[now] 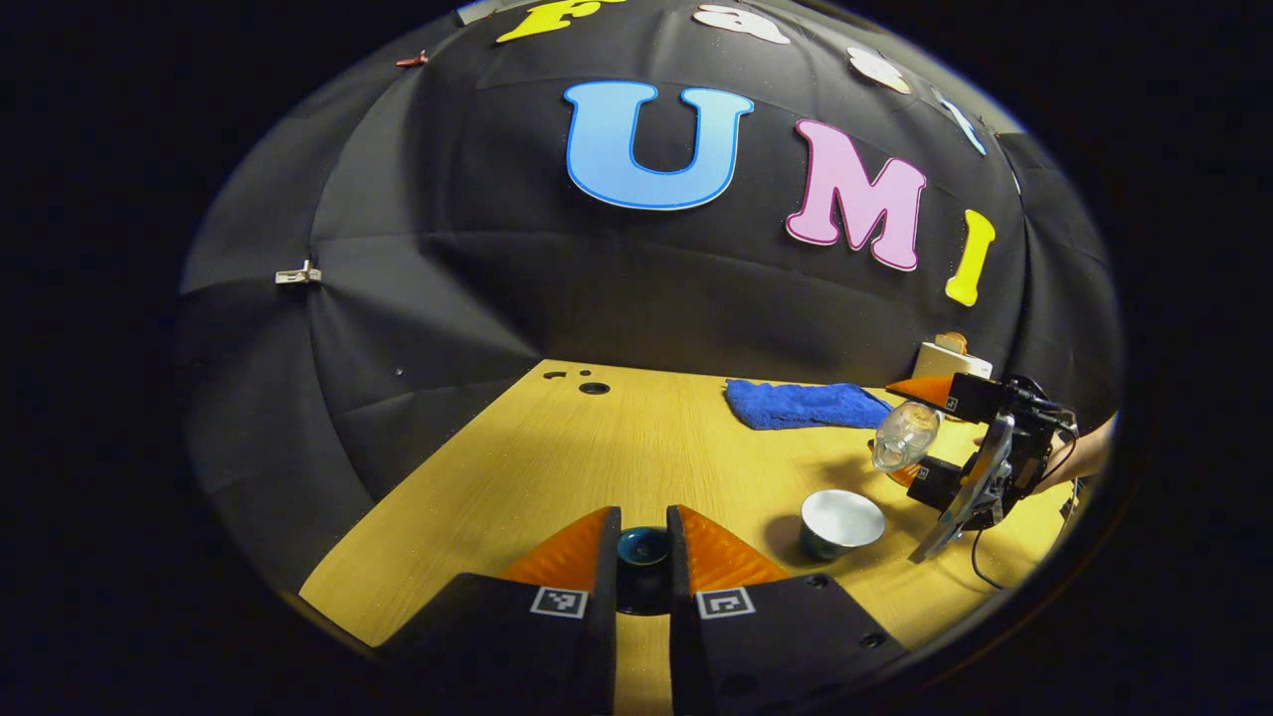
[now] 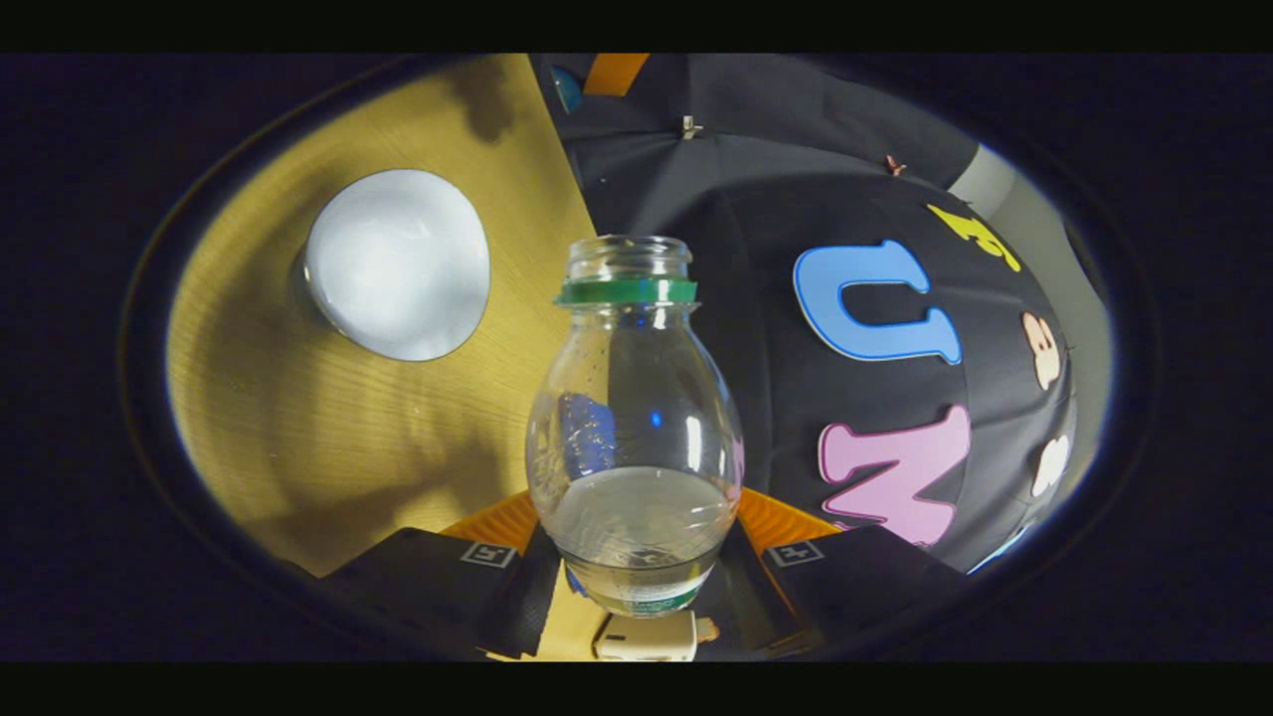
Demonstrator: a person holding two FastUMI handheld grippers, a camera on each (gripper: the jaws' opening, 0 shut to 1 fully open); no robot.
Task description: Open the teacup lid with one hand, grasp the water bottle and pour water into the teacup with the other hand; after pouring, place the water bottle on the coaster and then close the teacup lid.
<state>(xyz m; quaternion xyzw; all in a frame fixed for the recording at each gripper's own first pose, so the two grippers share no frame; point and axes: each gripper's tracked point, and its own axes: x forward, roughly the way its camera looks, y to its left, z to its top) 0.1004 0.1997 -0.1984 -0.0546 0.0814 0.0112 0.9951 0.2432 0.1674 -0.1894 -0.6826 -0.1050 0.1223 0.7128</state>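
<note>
Left gripper: my fingers are clamped on the dark teal teacup lid, held low over the wooden table.
Right gripper: my fingers are pressed on either side of the clear water bottle; in the left gripper view this gripper shows at far right with the bottle tipped, mouth down toward the cup.
Water bottle: cap off, green ring round its neck, a little water pooled inside (its label is too small and cut off to read).
Teacup: uncovered, white inside, dark outside, standing on the table just below the bottle's mouth; seen from above in the right gripper view.
Blue cloth: folded, near the table's back edge.
Markers: square black-and-white tags on both grippers, no readable words.
</note>
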